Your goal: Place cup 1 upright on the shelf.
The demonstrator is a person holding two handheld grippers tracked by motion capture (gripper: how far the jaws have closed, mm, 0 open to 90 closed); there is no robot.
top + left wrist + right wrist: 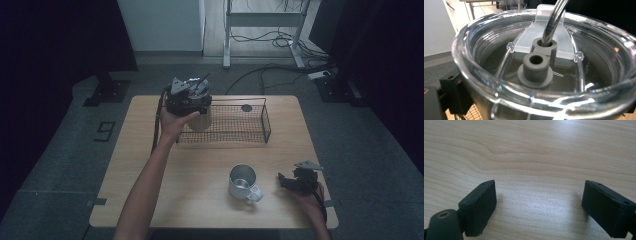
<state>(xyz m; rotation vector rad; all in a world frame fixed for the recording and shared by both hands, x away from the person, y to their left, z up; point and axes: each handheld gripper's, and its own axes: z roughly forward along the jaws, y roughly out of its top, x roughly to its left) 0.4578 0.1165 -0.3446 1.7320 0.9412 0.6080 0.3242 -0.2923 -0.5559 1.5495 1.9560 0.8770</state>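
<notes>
The left tongs (pixel 192 107) pinch the clear-lidded steel tumbler with straw (pixel 201 117) at the black wire basket's (pixel 260 122) left end, risking tipping; the right tongs (pixel 539 202) rest spread on the wooden desk (pixel 200 165).

Tumbler (pixel 200 119) in basket (pixel 250 134), mug (pixel 243 182) before it

From above, my room looks dim, its edges falling into black. Glare streaks the clear lid (pixel 544 62), whose near rim blurs, while the bench (pixel 531 152) shines pale.
</notes>
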